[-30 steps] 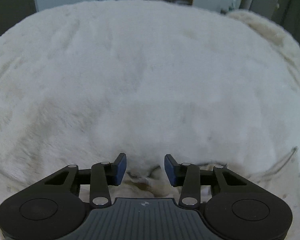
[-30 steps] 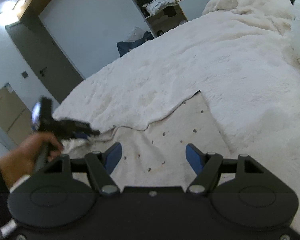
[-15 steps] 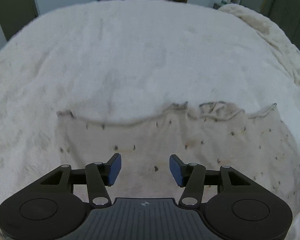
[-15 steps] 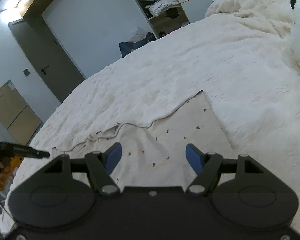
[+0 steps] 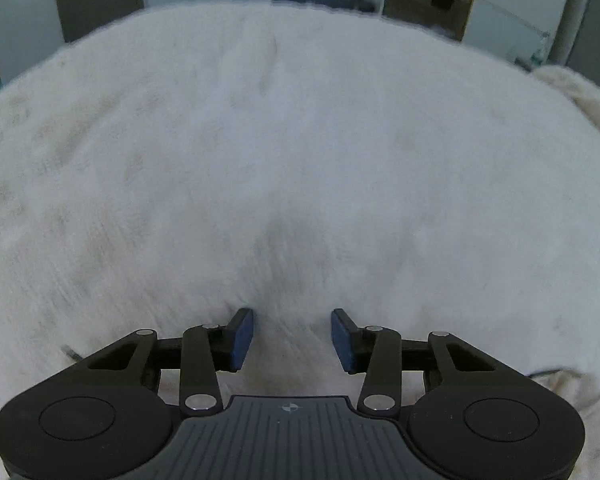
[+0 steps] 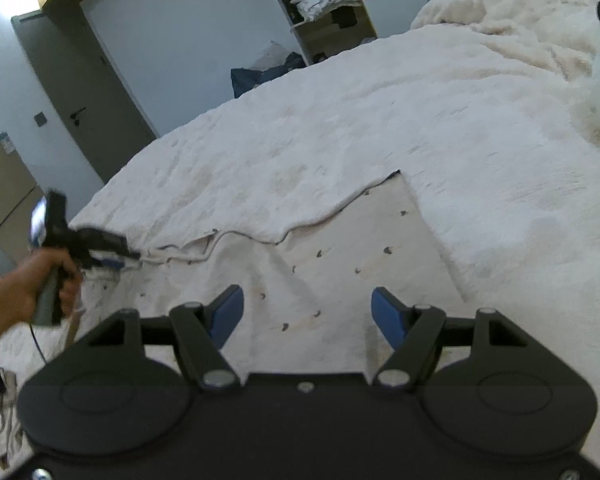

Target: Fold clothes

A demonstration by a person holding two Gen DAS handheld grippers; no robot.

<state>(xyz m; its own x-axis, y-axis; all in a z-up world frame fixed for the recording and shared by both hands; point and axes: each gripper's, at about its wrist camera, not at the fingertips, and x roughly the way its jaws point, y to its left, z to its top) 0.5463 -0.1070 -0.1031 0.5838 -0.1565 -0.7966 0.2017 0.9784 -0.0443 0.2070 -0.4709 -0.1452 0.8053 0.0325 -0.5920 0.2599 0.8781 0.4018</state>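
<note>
My left gripper point(image 6: 114, 258) closes over the fluffy white garment's point(image 6: 340, 160) folded edge; my right gripper point(image 6: 307, 310) hangs spread above its speckled lining.

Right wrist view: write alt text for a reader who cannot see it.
A cream garment with small dark marks lies spread on a fluffy white blanket, its far edge partly folded. The open right gripper hangs over it, holding nothing. At left, a hand brings the left gripper to the garment's edge, jaws closing.
</note>
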